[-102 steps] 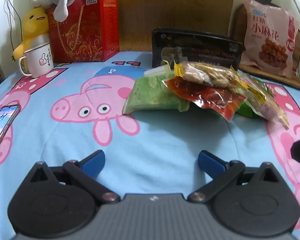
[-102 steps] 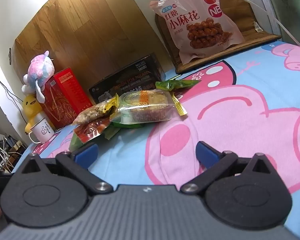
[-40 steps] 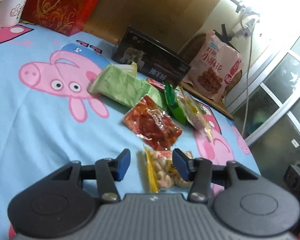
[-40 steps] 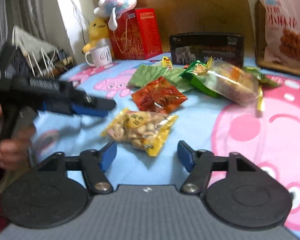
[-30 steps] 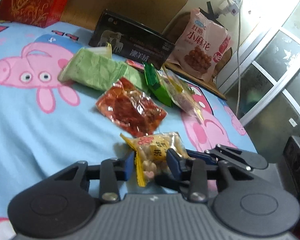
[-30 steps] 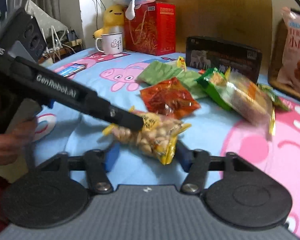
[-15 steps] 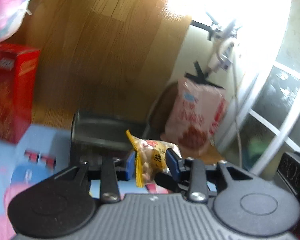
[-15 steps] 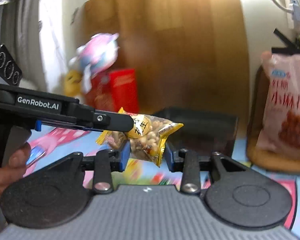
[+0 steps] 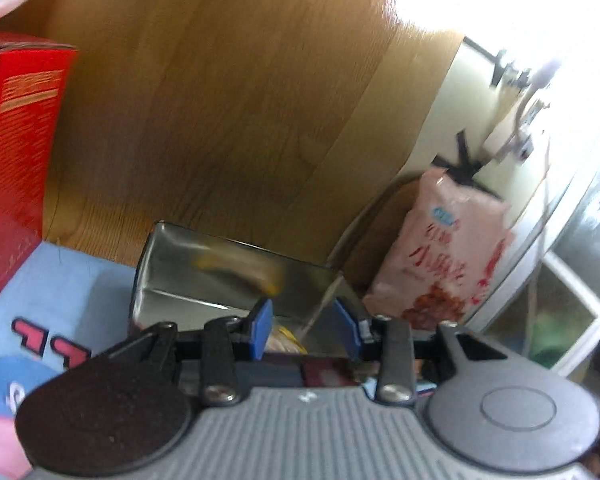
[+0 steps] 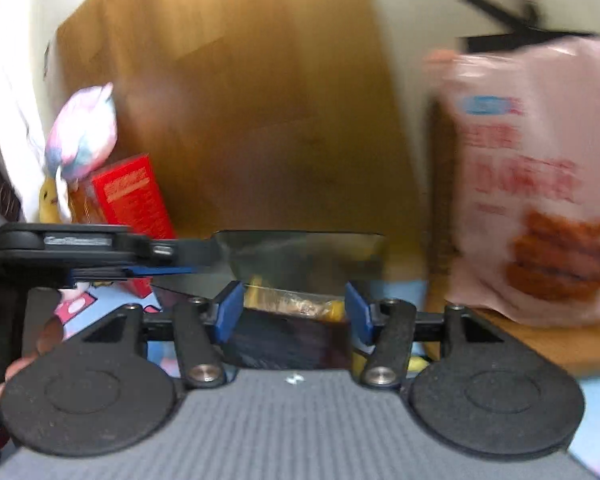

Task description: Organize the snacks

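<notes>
The big pink snack bag [image 10: 540, 200] has red writing too blurry to read, and the red box [image 10: 132, 200] has tiny pale print that cannot be read either. The right gripper [image 10: 294, 310] has just opened its jaws wide, and the yellow peanut packet [image 10: 296, 304] lies between them without being squeezed, down inside the shiny black box [image 10: 300, 252] on the bed [image 9: 80, 280]. The left gripper [image 9: 304, 332] has narrow jaws, opened a little, with a bit of the packet showing between them, but not pinched.
</notes>
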{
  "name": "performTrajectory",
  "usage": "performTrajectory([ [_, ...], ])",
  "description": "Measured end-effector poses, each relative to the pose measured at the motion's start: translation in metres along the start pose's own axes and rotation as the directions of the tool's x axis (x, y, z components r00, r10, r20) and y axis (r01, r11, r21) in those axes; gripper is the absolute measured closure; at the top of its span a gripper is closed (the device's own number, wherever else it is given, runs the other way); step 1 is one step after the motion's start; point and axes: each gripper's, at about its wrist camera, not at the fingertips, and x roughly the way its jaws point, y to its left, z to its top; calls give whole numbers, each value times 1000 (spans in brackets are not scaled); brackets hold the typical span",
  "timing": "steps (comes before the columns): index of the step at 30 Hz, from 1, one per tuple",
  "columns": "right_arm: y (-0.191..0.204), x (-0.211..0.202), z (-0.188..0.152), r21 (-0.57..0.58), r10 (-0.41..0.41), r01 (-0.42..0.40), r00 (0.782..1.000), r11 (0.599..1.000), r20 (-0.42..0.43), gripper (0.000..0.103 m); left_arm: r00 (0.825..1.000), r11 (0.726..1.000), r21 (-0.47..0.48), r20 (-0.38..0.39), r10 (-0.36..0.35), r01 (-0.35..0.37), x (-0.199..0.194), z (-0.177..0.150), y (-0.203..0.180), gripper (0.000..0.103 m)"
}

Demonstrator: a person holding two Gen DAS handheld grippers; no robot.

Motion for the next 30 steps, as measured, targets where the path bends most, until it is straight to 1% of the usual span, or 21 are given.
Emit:
performTrajectory([
  [3, -24, -25, -23, 72, -45, 47, 999, 996, -19, 43, 999, 999, -24, -2, -49, 49, -21, -15, 2, 64],
  [7, -35, -40, -62, 143, -90, 99, 994, 985, -68, 30, 995, 995, -40, -38, -97, 95, -46, -47, -3, 62],
  [8, -35, -41, -68, 163, -99, 112, 992, 980, -84, 30, 993, 994, -40, -46, -105, 103, -52, -57, -5, 61],
  [9, -34, -43, -73, 187, -97, 112, 991, 976, -91, 30, 992, 993, -37, -53, -111, 109, -58, -67, -7, 61],
  [11, -31, -51, -82, 232, -69, 83, 995, 969, -66, 30, 992, 994, -9, -58, -110, 110, -72, -88, -10, 58],
  [13, -21, -49, -82, 206, -84, 95, 995, 974, -60, 30, 994, 996, 15, -58, -87, 88, -80, -105, -13, 57],
  [15, -6, -39, -75, 97, -125, 130, 991, 987, -56, 30, 994, 997, 15, -70, -80, 81, -86, -119, -12, 57],
  [16, -1, -34, -71, 55, -128, 131, 990, 990, -56, 29, 995, 998, 13, -73, -68, 69, -87, -124, -11, 57],
  [17, 4, -25, -67, 15, -128, 129, 989, 992, -71, 28, 996, 998, 13, -68, -58, 59, -89, -129, -10, 57],
  [18, 7, -14, -65, -25, -144, 142, 984, 990, -103, 29, 997, 998, 16, -56, -53, 54, -90, -134, -9, 57],
  [19, 5, -5, -65, -49, -161, 156, 979, 987, -128, 30, 998, 999, 20, -48, -47, 48, -92, -137, -7, 57],
  [20, -1, 1, -64, -35, -174, 171, 973, 985, -153, 46, 998, 999, 22, -45, -37, 38, -92, -140, -7, 57],
  [21, -10, -1, -63, 9, -156, 160, 975, 987, -158, 45, 998, 999, 22, -43, -36, 37, -93, -143, -5, 57],
  [22, -16, -6, -63, 52, -146, 156, 977, 986, -157, 47, 998, 999, 30, -36, -43, 44, -94, -145, -5, 57],
  [23, -21, -18, -64, 92, -144, 158, 979, 983, -147, 53, 999, 998, 49, -26, -46, 47, -96, -146, -4, 57],
  [25, -27, -46, -73, 152, -150, 167, 981, 974, -119, 55, 999, 996, 79, -23, -39, 41, -96, -150, -5, 56],
  [27, -29, -77, -88, 220, -148, 163, 985, 962, -84, 55, 996, 993, 77, -22, -87, 89, -99, -150, -2, 56],
  [28, -27, -94, -98, 247, -155, 167, 986, 954, -67, 55, 995, 992, 80, -20, -98, 99, -100, -151, -3, 54],
  [30, -16, -122, -117, 258, -184, 189, 982, 948, -41, 55, 993, 989, 84, -22, -117, 118, -101, -151, -3, 51],
])
